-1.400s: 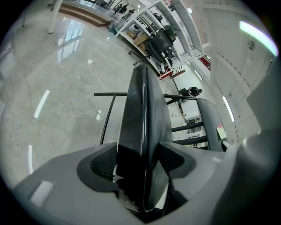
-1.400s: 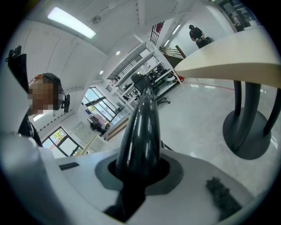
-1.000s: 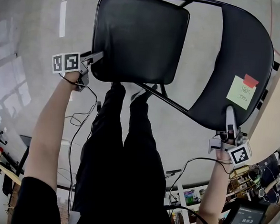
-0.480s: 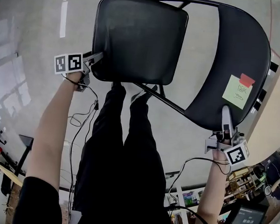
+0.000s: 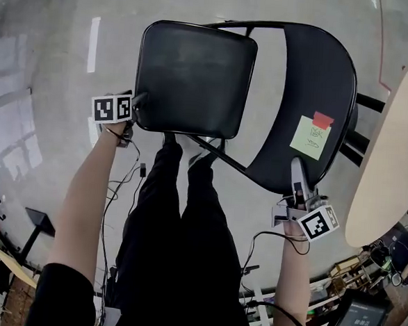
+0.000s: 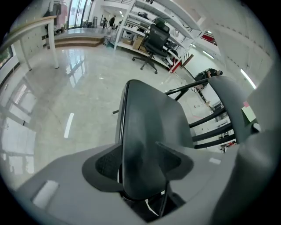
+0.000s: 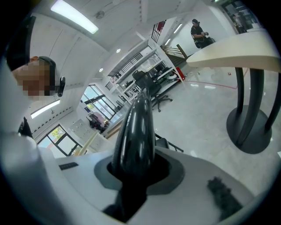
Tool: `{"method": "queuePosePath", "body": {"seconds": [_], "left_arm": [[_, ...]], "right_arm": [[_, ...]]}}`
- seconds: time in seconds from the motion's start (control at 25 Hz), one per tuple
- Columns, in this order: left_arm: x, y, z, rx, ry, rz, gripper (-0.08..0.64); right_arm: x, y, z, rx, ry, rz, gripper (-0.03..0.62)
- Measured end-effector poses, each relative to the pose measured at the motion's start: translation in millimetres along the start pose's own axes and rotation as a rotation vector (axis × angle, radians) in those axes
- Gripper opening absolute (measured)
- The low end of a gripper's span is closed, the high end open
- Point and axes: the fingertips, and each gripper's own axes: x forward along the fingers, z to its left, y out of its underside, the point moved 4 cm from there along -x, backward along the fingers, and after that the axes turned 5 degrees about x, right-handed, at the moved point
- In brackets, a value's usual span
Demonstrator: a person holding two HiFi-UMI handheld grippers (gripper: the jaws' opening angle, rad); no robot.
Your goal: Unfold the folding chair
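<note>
A black folding chair stands in front of me, with its seat (image 5: pixel 196 78) on the left and its backrest (image 5: pixel 321 83) on the right. A yellow-green sticky note (image 5: pixel 310 137) with a red tab is stuck on the backrest. My left gripper (image 5: pixel 135 105) is at the seat's near left corner. Its jaws are closing, and the seat's edge (image 6: pixel 145 132) fills the gap between them in the left gripper view (image 6: pixel 141 161). My right gripper (image 5: pixel 297 176) is shut on the backrest's glossy rim (image 7: pixel 134 127), which runs up between the jaws (image 7: pixel 134 169).
The person's legs in black trousers (image 5: pixel 179 220) are just behind the seat. A round beige table (image 5: pixel 393 151) on a dark pedestal (image 7: pixel 248 127) stands close on the right. Cables trail over the floor (image 5: pixel 119 181). Shelves and an office chair (image 6: pixel 153 37) stand further off.
The chair and both grippers have shifted left and down in the head view. The right gripper moved left with the backrest rim. The round table has come into view on the right.
</note>
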Motion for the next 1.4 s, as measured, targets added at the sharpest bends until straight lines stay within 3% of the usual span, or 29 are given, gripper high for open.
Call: {"method": "queuePosePath", "body": {"seconds": [0.28, 0.56, 0.92, 1.12, 1.4], "left_arm": [[-35.9, 11.7, -14.5, 0.027, 0.068, -0.034, 0.235], [-64.0, 32.1, -42.6, -0.075, 0.142, -0.053, 0.232], [-102.8, 33.0, -75.7, -0.048, 0.207, -0.035, 0.227], [-127.2, 28.7, -132.2, -0.011, 0.298, -0.016, 0.222], [-177.6, 5.6, -244.5, 0.094, 0.506, -0.075, 0.219]], "right_arm": [[23.2, 25.5, 28.4, -0.066, 0.023, 0.022, 0.077], [21.8, 28.6, 19.6, -0.039, 0.04, 0.001, 0.077], [27.2, 33.5, 18.6, -0.076, 0.109, 0.042, 0.075], [30.0, 39.5, 13.1, -0.053, 0.108, 0.076, 0.075], [42.5, 45.7, 3.7, 0.032, 0.057, 0.127, 0.077]]}}
